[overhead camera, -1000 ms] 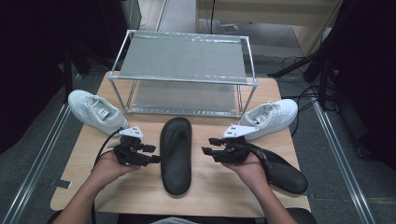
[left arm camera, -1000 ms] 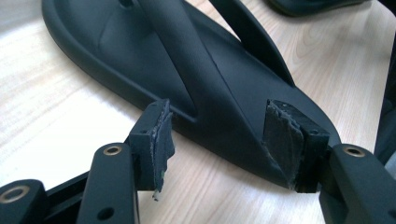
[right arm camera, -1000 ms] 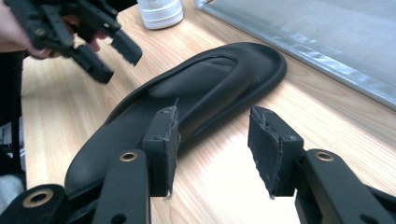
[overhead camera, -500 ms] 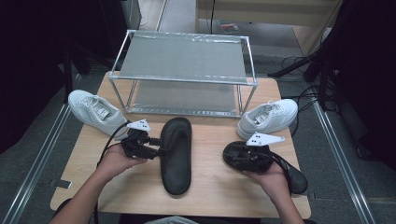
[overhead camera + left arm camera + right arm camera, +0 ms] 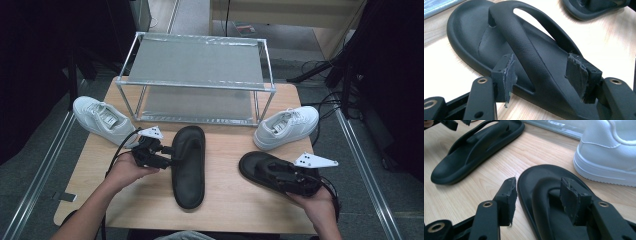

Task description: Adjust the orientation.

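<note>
Your right tool (image 5: 280,172) sits nearest you at the right of the tabletop (image 5: 235,200), over the right black sandal (image 5: 260,167). In the right gripper view (image 5: 537,195) its jaws have just been opening: they stand spread astride the sandal's left rim, one pad outside the edge above bare wood, the other over the footbed, and neither presses on it. That sandal lies flat on the tabletop, its far end just short of the right white sneaker (image 5: 286,126).

Your left tool (image 5: 167,155) is at the left side of the left black sandal (image 5: 189,165), which lies lengthwise at the middle of the tabletop, its toe pointing away from you. In the left gripper view (image 5: 544,75) the jaws are spread, with the sandal's strap (image 5: 524,50) running between the pads; there is a gap on both sides, so nothing is pinched. The two sandals are apart, with bare wood between them.

Farther off, the left white sneaker (image 5: 100,119) rests at the left edge of the tabletop, and the right one at the right edge. Between them, at the far side, stands a two-tier metal shoe rack (image 5: 197,75), both shelves bare.
</note>
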A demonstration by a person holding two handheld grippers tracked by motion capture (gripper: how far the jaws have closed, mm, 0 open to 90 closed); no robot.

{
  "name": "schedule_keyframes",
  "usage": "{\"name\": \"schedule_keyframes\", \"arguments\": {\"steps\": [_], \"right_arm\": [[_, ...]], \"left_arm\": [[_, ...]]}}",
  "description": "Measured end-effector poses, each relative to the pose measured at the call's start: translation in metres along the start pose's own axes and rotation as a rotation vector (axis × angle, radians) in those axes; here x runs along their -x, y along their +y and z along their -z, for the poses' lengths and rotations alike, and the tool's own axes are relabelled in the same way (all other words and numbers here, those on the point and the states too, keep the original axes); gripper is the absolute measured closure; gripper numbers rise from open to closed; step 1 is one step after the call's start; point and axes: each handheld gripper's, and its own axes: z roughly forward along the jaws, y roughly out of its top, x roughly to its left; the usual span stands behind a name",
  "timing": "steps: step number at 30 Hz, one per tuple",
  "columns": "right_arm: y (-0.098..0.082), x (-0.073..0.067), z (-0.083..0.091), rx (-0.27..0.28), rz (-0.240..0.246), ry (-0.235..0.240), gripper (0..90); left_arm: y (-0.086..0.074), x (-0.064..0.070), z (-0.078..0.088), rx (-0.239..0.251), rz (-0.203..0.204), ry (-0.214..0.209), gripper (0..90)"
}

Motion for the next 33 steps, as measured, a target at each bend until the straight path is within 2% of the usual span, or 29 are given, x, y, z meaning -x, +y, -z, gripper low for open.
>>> {"name": "schedule_keyframes", "arguments": {"steps": [7,9,12,19,23,26,28,33], "right_arm": [[-0.012,0.011,0.003,-0.020,-0.022,0.006,48.8],[-0.013,0.012,0.004,-0.017,-0.016,0.005,49.1],[-0.018,0.014,0.006,-0.019,0.008,0.004,49.3],[-0.026,0.019,0.006,-0.042,-0.005,0.003,49.7],[-0.026,0.021,-0.001,-0.057,-0.020,0.039,52.6],[-0.026,0.022,-0.009,-0.075,0.014,0.042,54.3],[-0.027,0.024,-0.013,-0.081,0.017,0.075,56.1],[-0.027,0.024,-0.022,-0.108,0.036,0.114,60.2]], "left_arm": [[0.001,-0.004,-0.001,-0.001,-0.004,0.003,40.3],[0.002,-0.003,0.000,0.005,-0.002,0.007,40.2],[0.005,0.000,0.002,0.025,-0.027,0.018,39.7],[0.008,-0.002,-0.001,0.042,-0.024,0.021,38.8],[0.008,-0.002,-0.003,0.033,-0.029,0.016,38.7],[0.008,-0.001,-0.003,0.031,-0.032,0.014,38.5],[0.008,-0.001,-0.002,0.028,-0.036,0.019,38.4],[0.008,-0.003,-0.003,0.028,-0.029,0.016,38.4]]}}
